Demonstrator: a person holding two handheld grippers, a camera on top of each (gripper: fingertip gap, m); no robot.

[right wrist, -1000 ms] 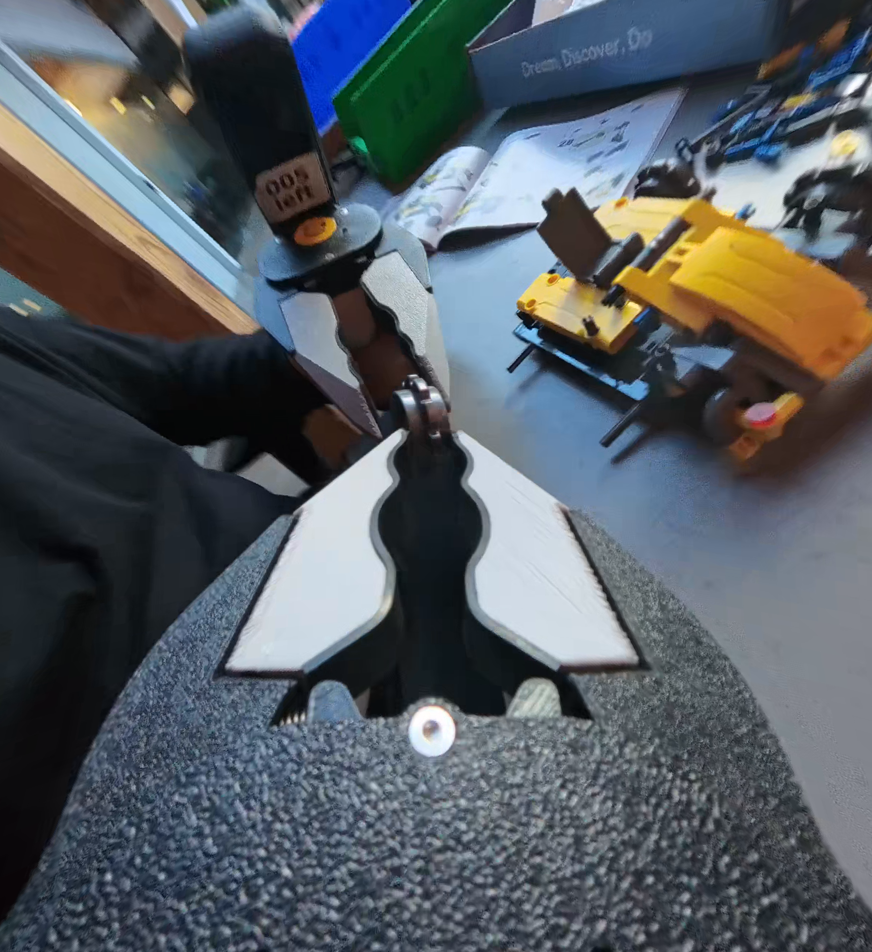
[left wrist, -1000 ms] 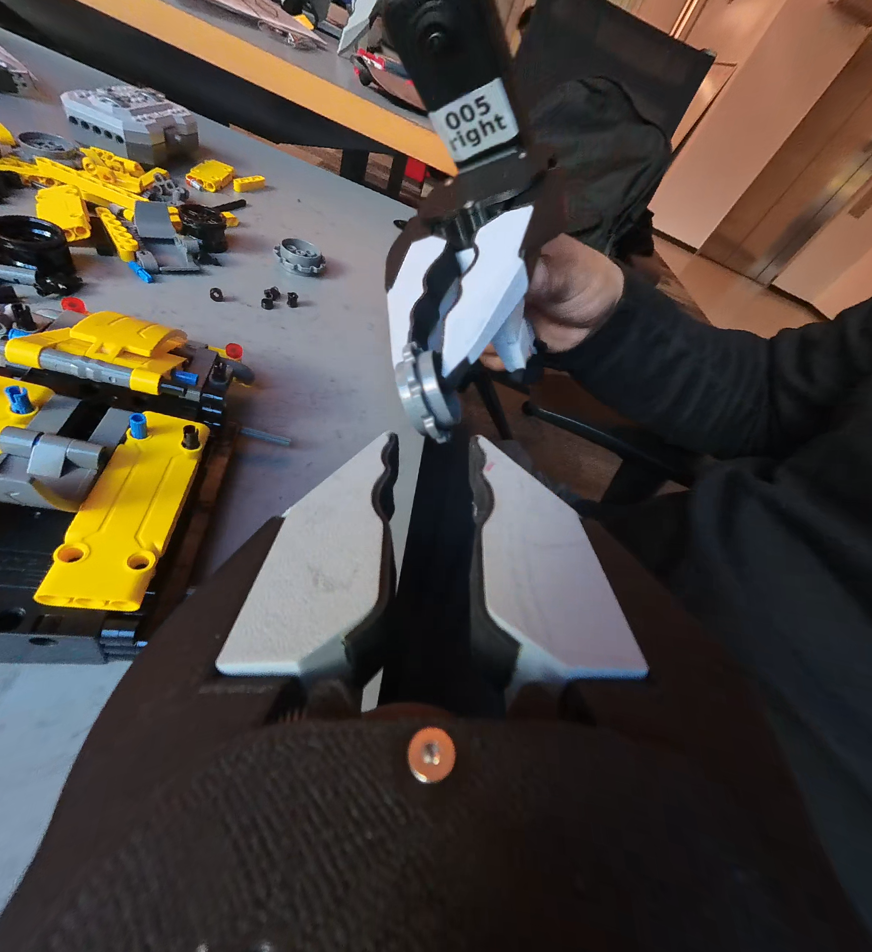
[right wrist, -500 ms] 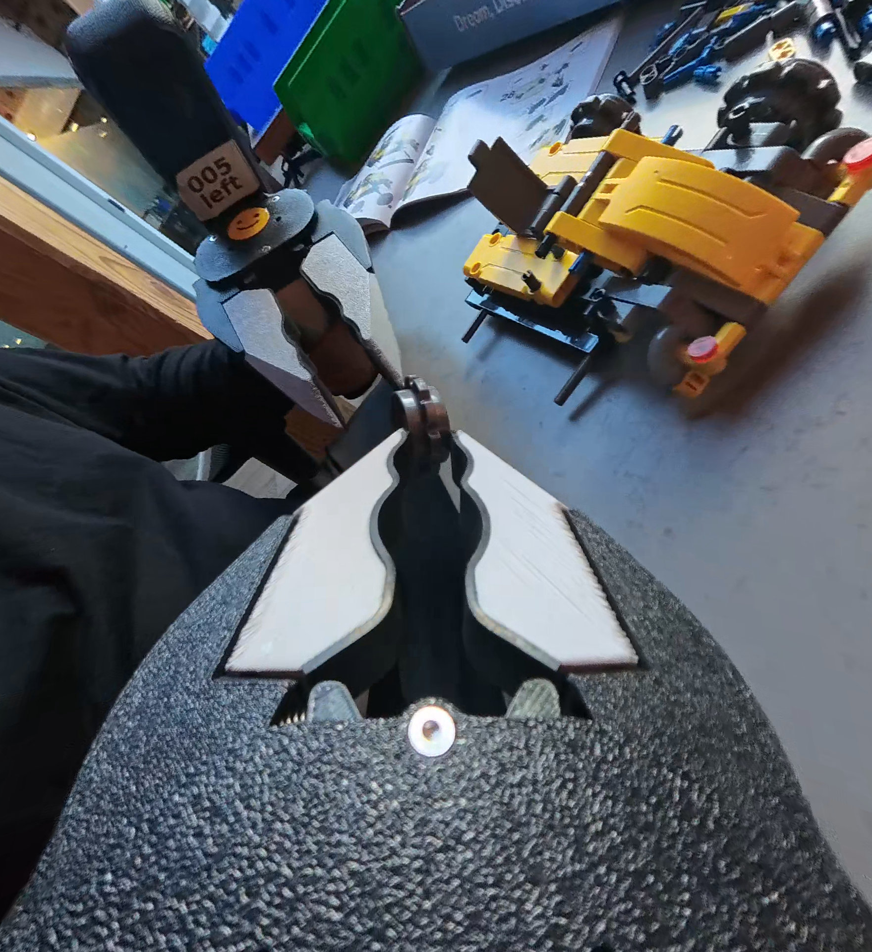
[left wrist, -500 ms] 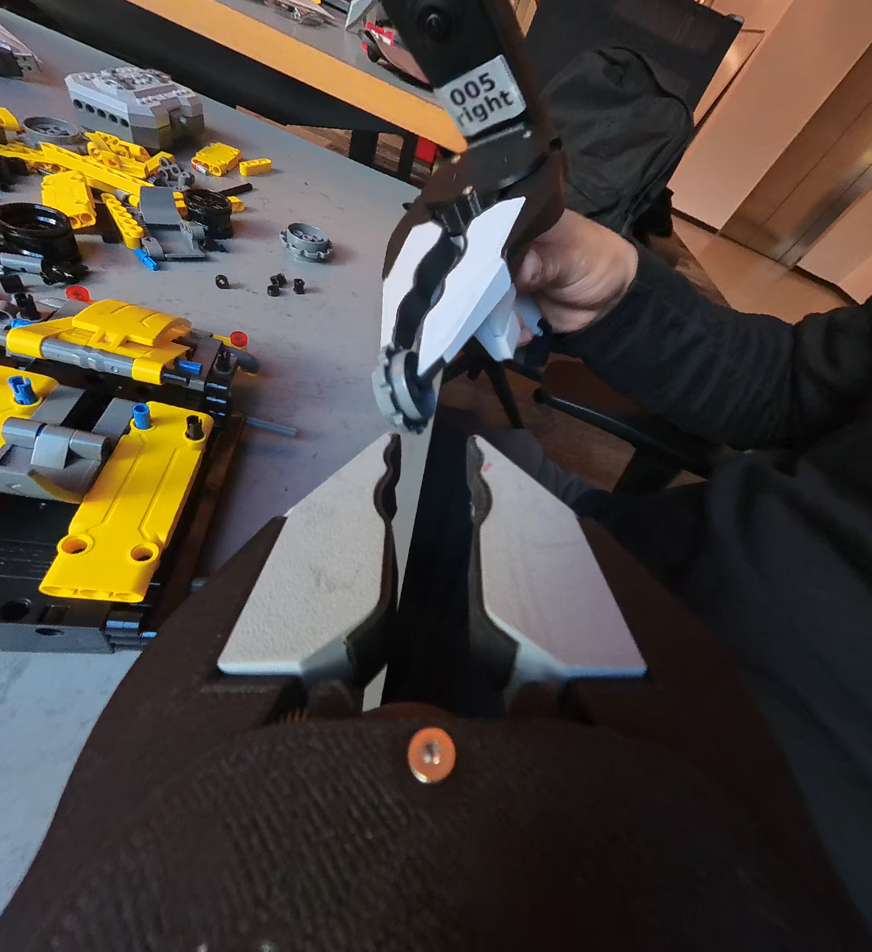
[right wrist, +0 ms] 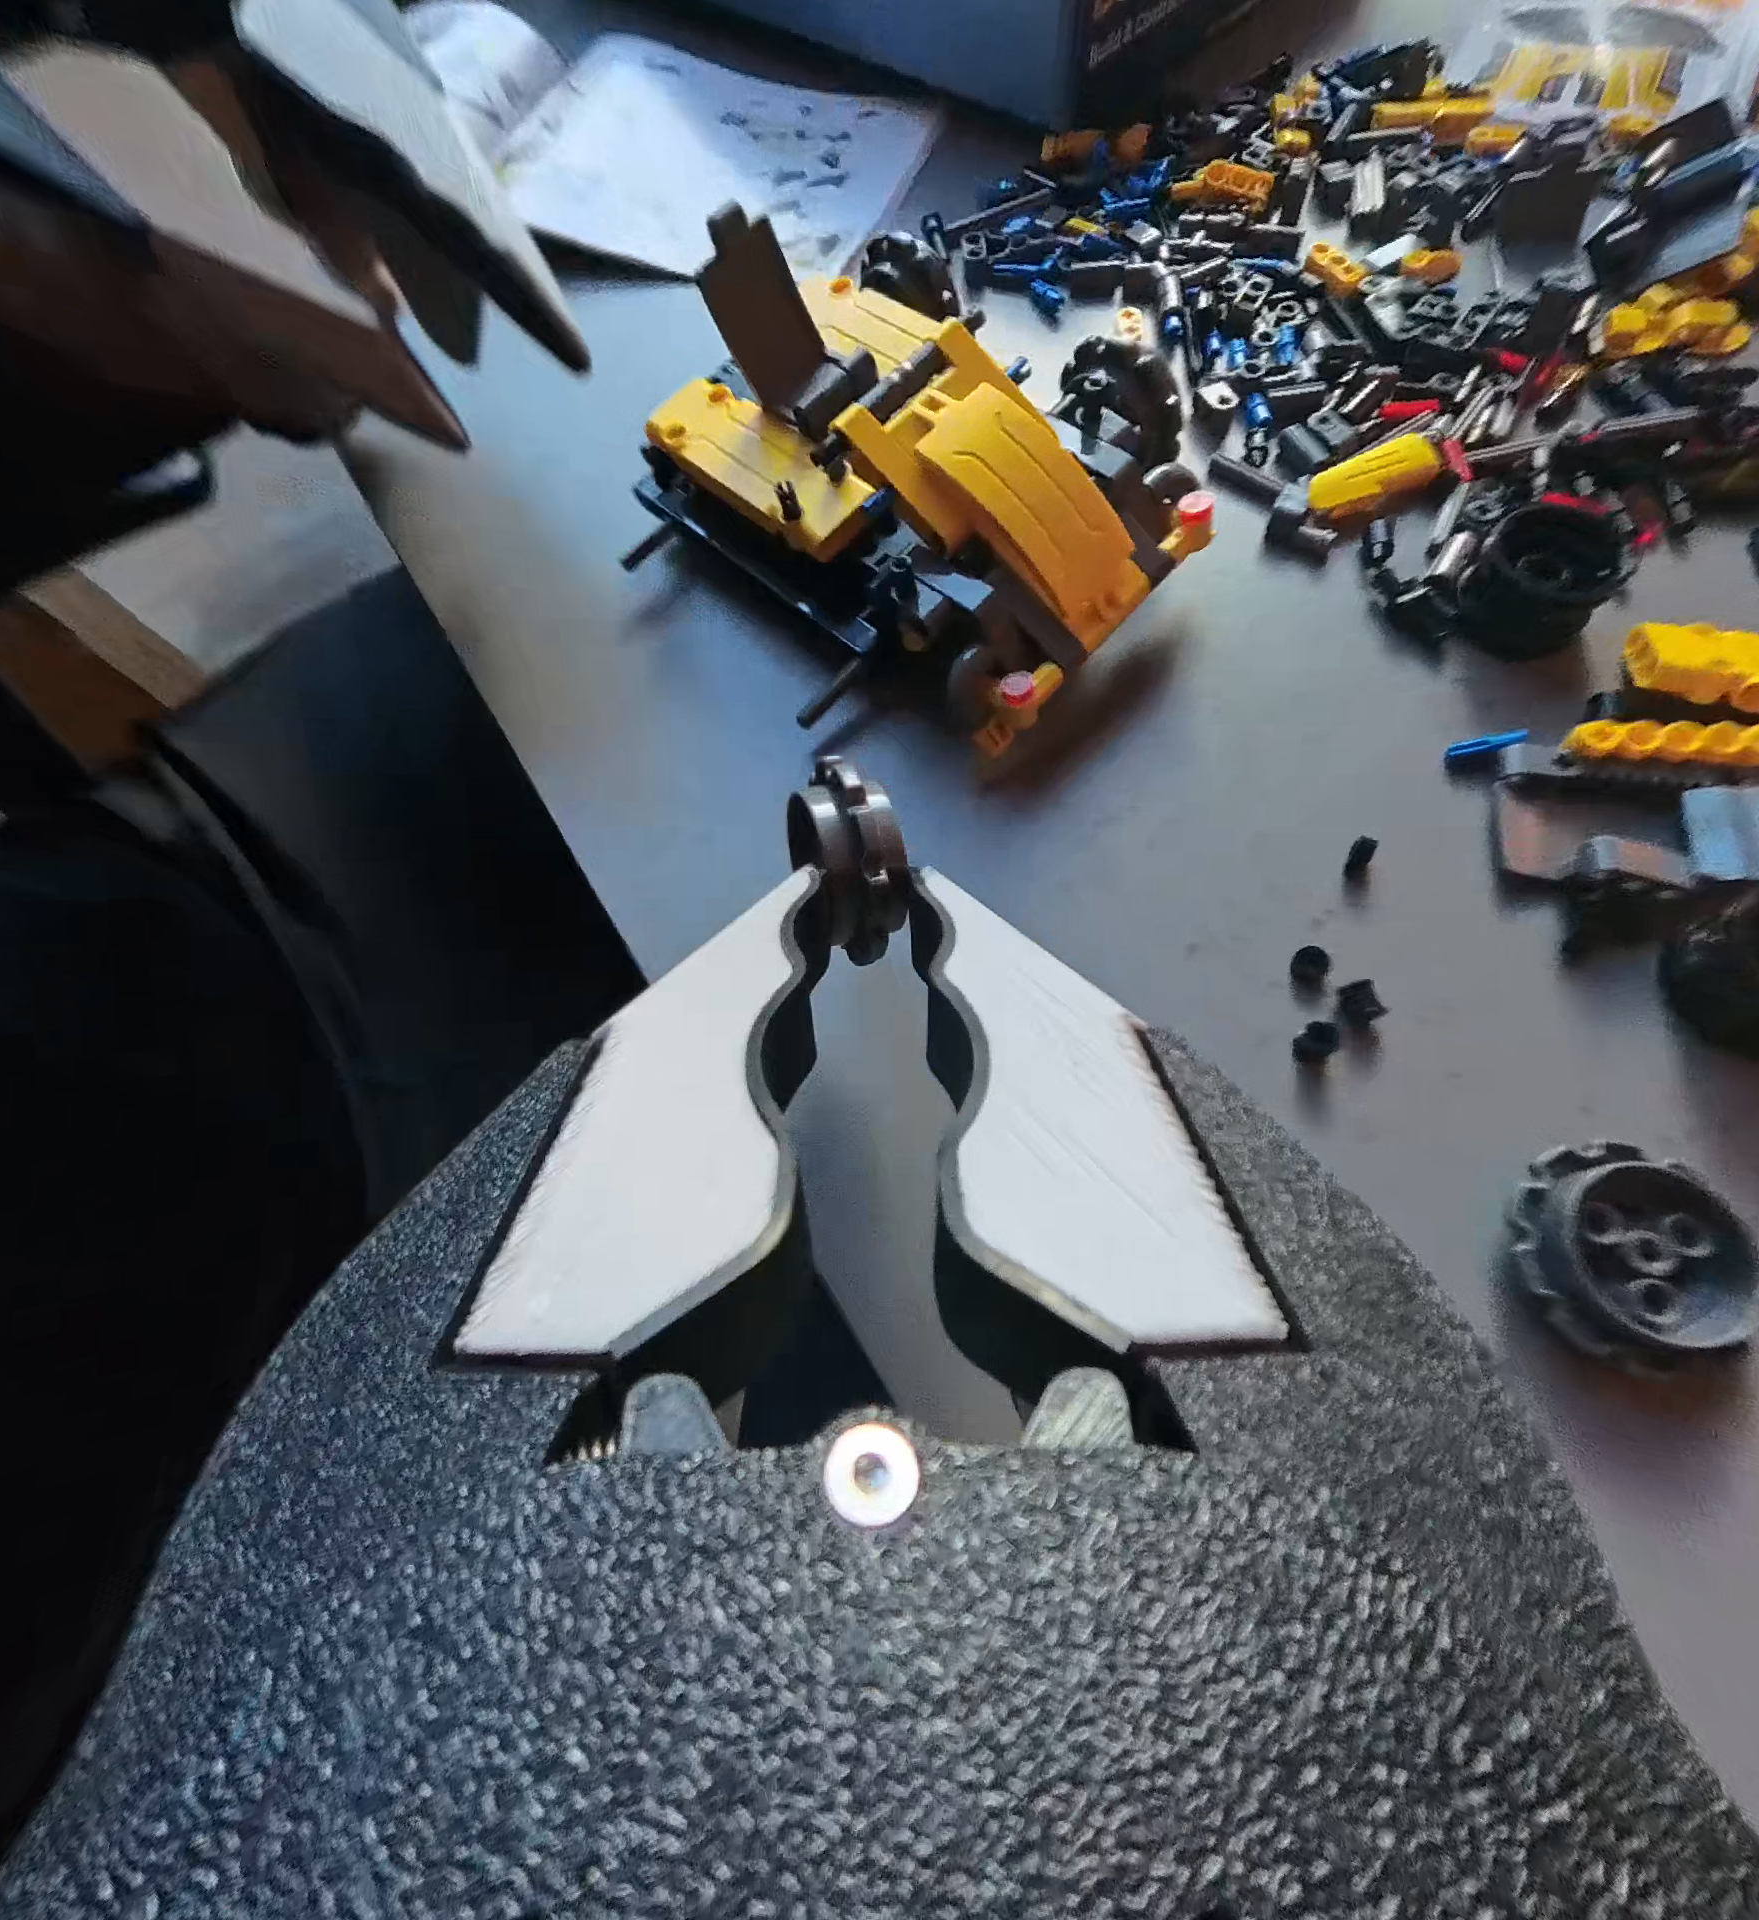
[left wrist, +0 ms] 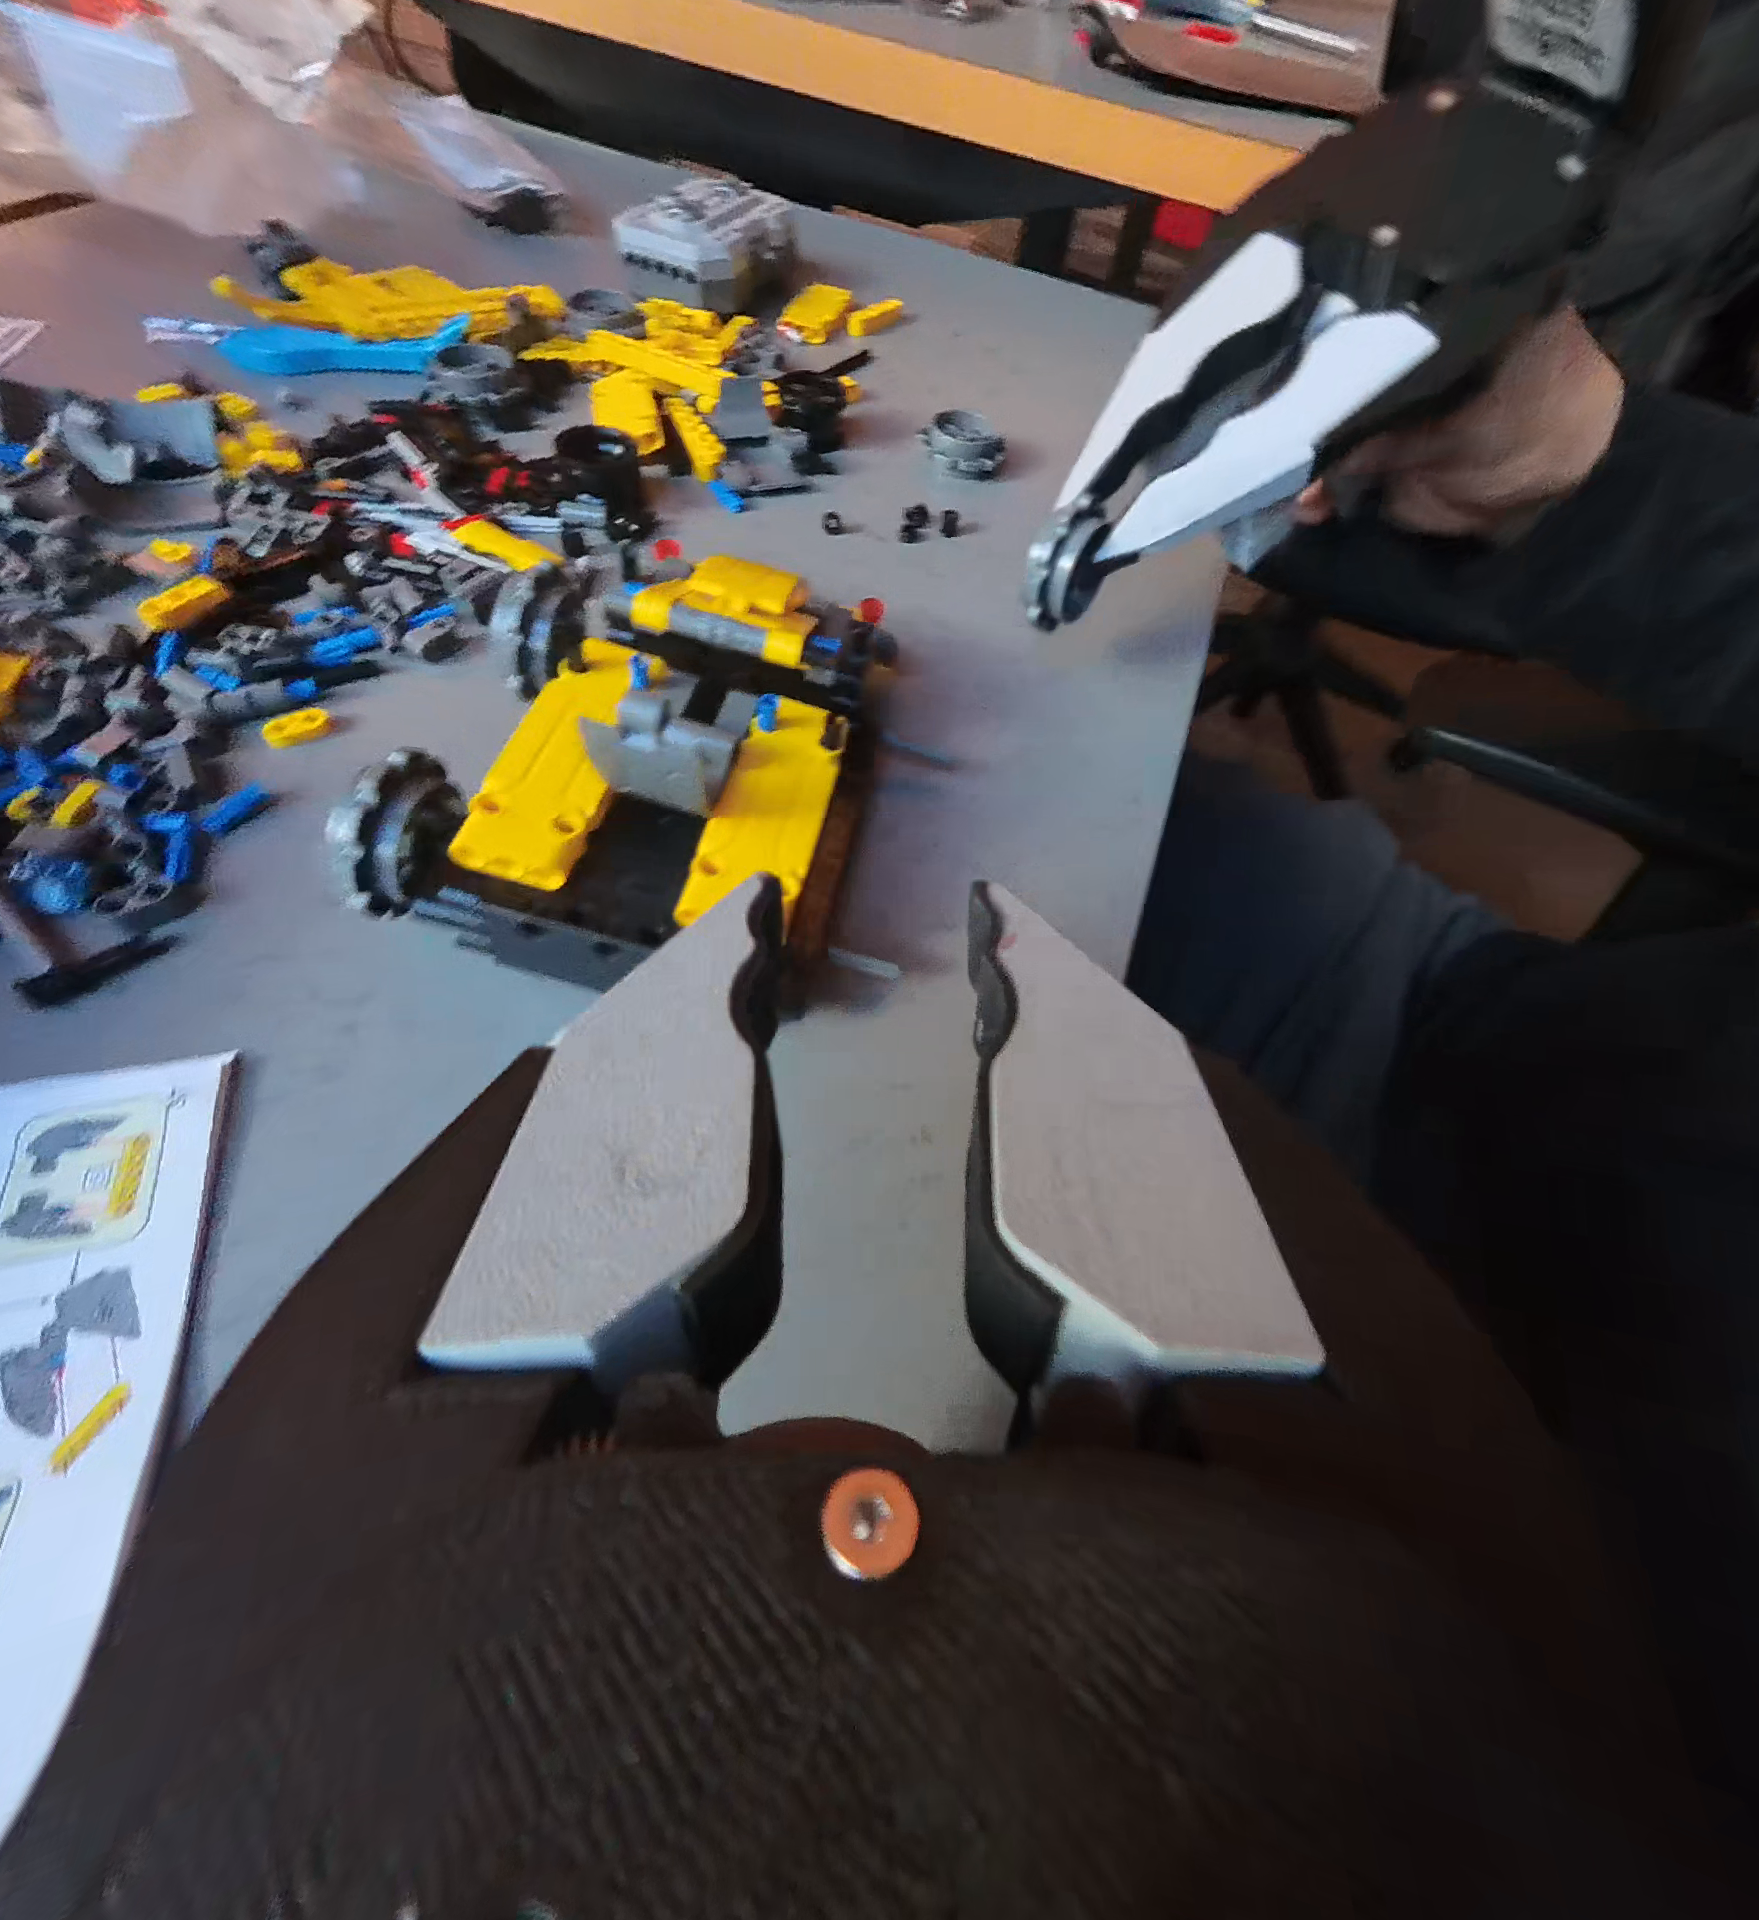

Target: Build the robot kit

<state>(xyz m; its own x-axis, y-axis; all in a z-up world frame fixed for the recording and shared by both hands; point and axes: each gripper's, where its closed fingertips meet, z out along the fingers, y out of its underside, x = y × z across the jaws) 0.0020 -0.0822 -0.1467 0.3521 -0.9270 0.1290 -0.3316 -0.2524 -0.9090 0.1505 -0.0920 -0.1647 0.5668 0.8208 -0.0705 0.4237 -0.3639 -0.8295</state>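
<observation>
My right gripper [right wrist: 859,894] is shut on a small grey toothed wheel hub [right wrist: 844,862] and holds it above the grey table [right wrist: 1166,883], just in front of a partly built yellow and black vehicle model [right wrist: 916,488]. In the left wrist view, the right gripper [left wrist: 1067,566] shows at upper right with the hub [left wrist: 1051,571] at its tips. My left gripper [left wrist: 872,914] is open and empty, over the table's near edge beside the same model [left wrist: 646,748]. In the right wrist view, the left gripper [right wrist: 387,208] is a blur at upper left.
A big pile of loose yellow, blue and black parts [left wrist: 179,582] covers the table's left. A second grey hub [right wrist: 1633,1257], three small black pins [right wrist: 1332,997] and black tyres [right wrist: 1540,571] lie to the right. An open instruction booklet [left wrist: 44,1299] lies near. The table edge [left wrist: 1166,831] drops off by a person's dark sleeve. Some 15 centimetres of space lies between my two pairs of fingers.
The two grippers have moved apart and both now face the table. The right still holds the hub, now lower, near the model. The left's jaws stand a little wider.
</observation>
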